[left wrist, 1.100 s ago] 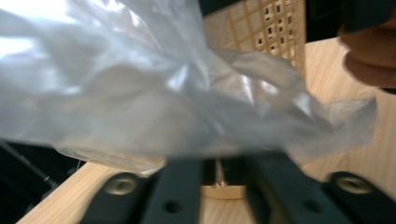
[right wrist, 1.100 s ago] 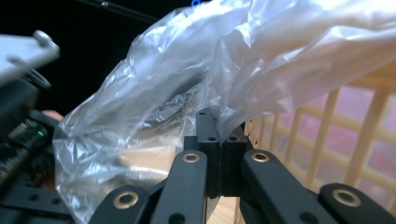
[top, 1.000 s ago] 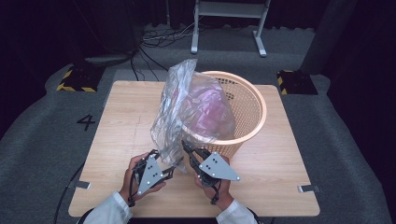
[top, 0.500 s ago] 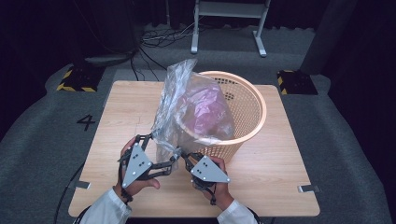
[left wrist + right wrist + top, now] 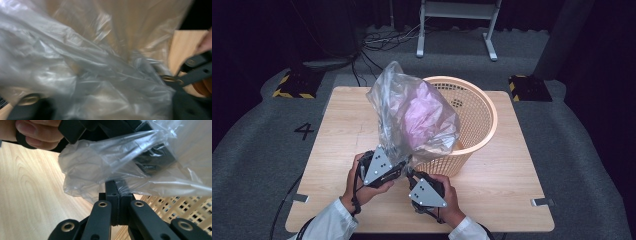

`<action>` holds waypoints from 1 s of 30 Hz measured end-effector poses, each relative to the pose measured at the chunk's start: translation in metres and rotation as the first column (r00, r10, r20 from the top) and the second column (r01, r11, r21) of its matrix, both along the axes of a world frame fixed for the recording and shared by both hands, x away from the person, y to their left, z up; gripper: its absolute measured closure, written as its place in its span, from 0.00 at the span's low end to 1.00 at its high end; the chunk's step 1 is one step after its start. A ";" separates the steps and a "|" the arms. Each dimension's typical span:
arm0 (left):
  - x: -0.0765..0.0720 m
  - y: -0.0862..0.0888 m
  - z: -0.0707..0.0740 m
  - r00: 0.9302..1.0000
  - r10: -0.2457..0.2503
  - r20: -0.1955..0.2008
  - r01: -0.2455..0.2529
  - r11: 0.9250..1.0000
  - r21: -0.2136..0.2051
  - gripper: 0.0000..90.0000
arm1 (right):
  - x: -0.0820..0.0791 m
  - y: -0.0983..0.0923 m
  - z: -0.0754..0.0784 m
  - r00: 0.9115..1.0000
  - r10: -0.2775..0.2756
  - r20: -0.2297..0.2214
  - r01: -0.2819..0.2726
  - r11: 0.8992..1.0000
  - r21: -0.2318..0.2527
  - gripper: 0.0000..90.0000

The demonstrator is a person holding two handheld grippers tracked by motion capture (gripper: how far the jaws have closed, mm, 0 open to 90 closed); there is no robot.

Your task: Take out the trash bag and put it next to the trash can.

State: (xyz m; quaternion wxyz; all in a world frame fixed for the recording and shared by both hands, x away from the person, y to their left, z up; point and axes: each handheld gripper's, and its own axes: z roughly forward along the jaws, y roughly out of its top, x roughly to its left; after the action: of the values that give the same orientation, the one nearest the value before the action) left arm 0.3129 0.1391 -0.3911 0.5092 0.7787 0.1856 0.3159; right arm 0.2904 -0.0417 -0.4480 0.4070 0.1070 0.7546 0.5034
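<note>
Bag (image 5: 412,120) up at frame centre, leaning on basket (image 5: 477,120) rim, not yet inside. Pinched at lower edge by right hand-held gripper (image 5: 409,172); left hand-held gripper (image 5: 404,164) just closing onto film, grip unclear. Left: seating bag in basket.

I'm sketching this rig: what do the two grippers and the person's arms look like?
Each gripper, left and right, is black with a grey three-cornered plate carrying dark dots. The linkage jaws have brass-coloured rivets. A thin black cable trails from each. The person wears white sleeves.
</note>
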 end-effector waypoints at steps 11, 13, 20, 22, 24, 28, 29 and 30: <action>-0.002 0.014 -0.007 0.989 0.052 0.136 -0.042 0.996 -0.075 0.98 | -0.005 -0.025 -0.001 0.998 0.018 -0.062 -0.014 0.998 0.063 0.80; -0.001 0.023 -0.005 0.988 0.070 0.140 -0.052 0.991 -0.126 0.99 | -0.008 -0.033 -0.002 0.996 0.030 -0.083 -0.025 0.998 0.054 0.77; 0.004 0.051 -0.005 0.973 0.180 0.145 -0.152 0.972 -0.181 0.99 | -0.018 -0.067 -0.006 0.990 0.040 -0.132 -0.036 0.999 0.029 0.74; 0.009 0.058 -0.007 0.970 0.207 0.130 -0.181 0.965 -0.188 0.99 | -0.020 -0.081 -0.006 0.987 0.032 -0.157 -0.028 0.999 0.027 0.72; 0.013 0.063 -0.009 0.966 0.226 0.123 -0.201 0.962 -0.187 0.99 | -0.021 -0.095 -0.007 0.986 0.019 -0.166 -0.015 1.000 0.026 0.72; 0.018 0.072 -0.013 0.960 0.255 0.119 -0.230 0.955 -0.188 0.99 | -0.022 -0.118 -0.008 0.982 -0.020 -0.189 0.027 0.999 0.032 0.71; 0.019 0.073 -0.013 0.960 0.257 0.114 -0.232 0.954 -0.191 0.99 | -0.022 -0.124 -0.008 0.980 -0.030 -0.198 0.039 0.998 0.039 0.71; 0.020 0.074 -0.013 0.960 0.260 0.106 -0.236 0.952 -0.193 0.99 | -0.021 -0.129 -0.009 0.979 -0.044 -0.200 0.052 0.998 0.035 0.71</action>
State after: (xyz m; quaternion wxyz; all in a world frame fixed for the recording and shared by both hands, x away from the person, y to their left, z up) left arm 0.3328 0.2132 -0.4045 0.5443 0.6779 0.2760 0.4099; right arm 0.2691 -0.1706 -0.4567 0.3391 0.1830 0.7786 0.4953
